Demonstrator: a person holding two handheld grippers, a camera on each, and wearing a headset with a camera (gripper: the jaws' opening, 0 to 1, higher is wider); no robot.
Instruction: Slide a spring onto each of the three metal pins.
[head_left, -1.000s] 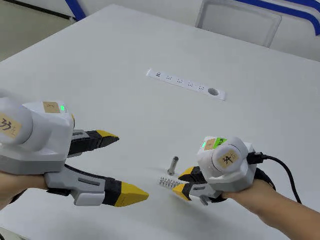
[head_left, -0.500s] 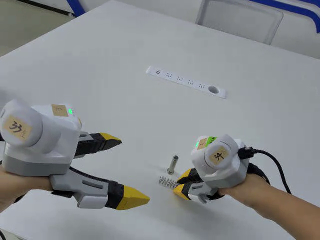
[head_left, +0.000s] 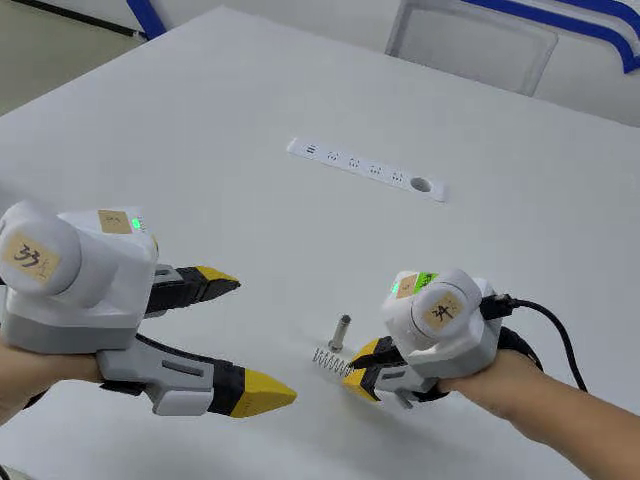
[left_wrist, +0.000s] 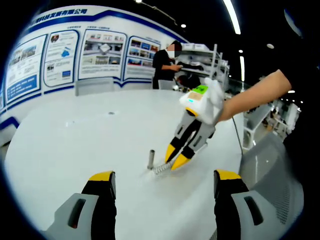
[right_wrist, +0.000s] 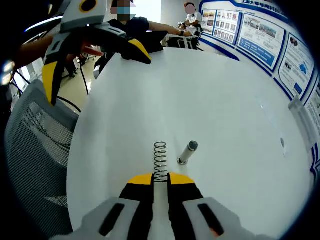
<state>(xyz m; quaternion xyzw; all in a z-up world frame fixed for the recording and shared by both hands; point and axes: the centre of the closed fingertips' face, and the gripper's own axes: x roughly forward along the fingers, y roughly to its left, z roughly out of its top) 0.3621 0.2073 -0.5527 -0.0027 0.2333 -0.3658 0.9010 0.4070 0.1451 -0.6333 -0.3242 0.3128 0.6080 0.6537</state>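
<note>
A small metal pin (head_left: 341, 332) stands upright on the white table (head_left: 250, 230); the same pin (right_wrist: 187, 152) (left_wrist: 150, 159) is in both gripper views. A coiled spring (head_left: 328, 361) (right_wrist: 160, 160) lies flat just left of it, one end pinched in my right gripper (head_left: 352, 378) (right_wrist: 160, 179), which is shut on it. The spring (left_wrist: 160, 168) sticks out from the yellow tips. My left gripper (head_left: 250, 335) (left_wrist: 162, 182) is open and holds nothing, to the left of the pin and spring.
A white power strip (head_left: 365, 169) lies across the table farther back. A grey chair (head_left: 470, 45) stands at the far edge. A black cable (head_left: 550, 325) trails from the right gripper. People stand beyond the table in the gripper views.
The right gripper with the spring has crept slightly left, toward the pin's base. The left gripper has stayed about where it was. The head camera shifted a little.
</note>
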